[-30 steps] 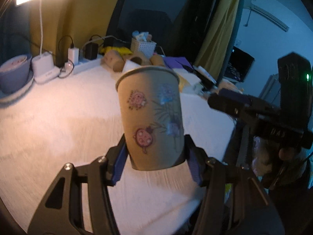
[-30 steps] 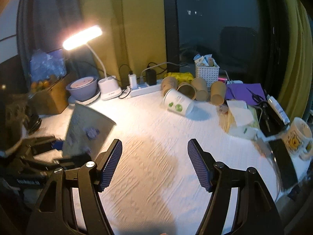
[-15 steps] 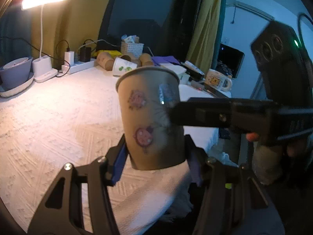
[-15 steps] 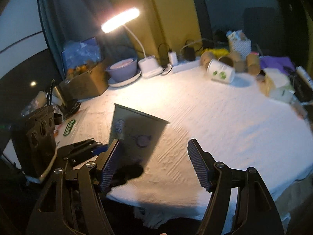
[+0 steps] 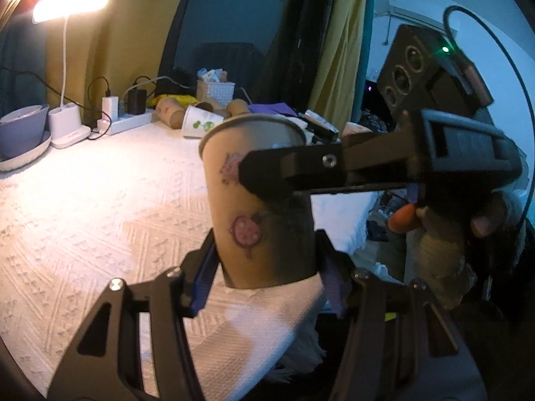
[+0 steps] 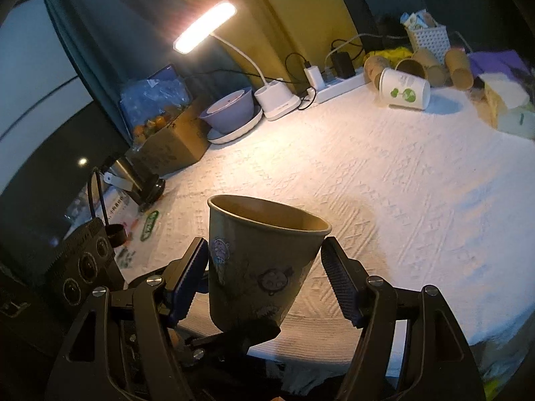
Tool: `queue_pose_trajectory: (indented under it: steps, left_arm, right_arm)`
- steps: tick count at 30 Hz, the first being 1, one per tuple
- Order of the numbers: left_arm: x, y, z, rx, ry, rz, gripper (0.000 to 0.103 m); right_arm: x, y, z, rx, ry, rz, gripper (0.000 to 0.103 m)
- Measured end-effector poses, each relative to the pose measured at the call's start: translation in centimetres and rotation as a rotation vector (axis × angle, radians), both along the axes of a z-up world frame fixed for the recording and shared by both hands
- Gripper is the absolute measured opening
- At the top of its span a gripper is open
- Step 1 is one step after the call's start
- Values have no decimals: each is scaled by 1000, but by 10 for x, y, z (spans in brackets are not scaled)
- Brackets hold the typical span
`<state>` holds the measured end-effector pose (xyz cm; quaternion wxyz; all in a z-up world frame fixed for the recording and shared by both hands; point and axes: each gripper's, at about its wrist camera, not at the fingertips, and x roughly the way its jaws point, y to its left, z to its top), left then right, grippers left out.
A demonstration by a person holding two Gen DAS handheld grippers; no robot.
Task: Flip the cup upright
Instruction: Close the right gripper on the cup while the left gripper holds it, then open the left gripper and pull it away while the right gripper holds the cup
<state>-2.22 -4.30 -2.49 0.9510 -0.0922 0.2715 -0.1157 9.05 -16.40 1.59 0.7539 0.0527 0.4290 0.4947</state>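
Note:
A brown paper cup (image 5: 257, 200) with pink and blue stickers stands mouth up between the blue pads of my left gripper (image 5: 265, 267), which is shut on its lower part above the front edge of the white cloth. In the right wrist view the same cup (image 6: 257, 260) sits between the fingers of my right gripper (image 6: 264, 277), which is open around it; its left pad (image 6: 190, 277) is close to the cup and its right pad (image 6: 337, 280) stands apart. One right finger (image 5: 301, 170) crosses in front of the cup in the left view.
A white cup with green prints (image 6: 404, 90) and several brown cups (image 6: 431, 65) lie on their sides at the back. A lit desk lamp (image 6: 277, 97), a power strip (image 6: 337, 83), a purple bowl (image 6: 229, 110), a cardboard box (image 6: 167, 143) and a white basket (image 6: 428, 38) line the far edge.
My right gripper has swung in from the side and now brackets the cup held by my left gripper. The cup has stayed upright in the left grip.

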Motion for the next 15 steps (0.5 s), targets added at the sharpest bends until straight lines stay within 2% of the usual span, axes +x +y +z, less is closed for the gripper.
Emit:
queue_pose_trajectory:
  steps: [6,12,15]
  left_arm:
    - [-4,2,-1,-7,-12,6,57]
    - [-10,-2,0,-5,-32,-25,57]
    - [-8,3,-1,-21,-30,-25,57]
  right_arm:
    - [3,6,-1,-5,16,21,73]
    - [17,12,-13,37,124,52,73]
    - [18,15,-12,36,118,52,73]
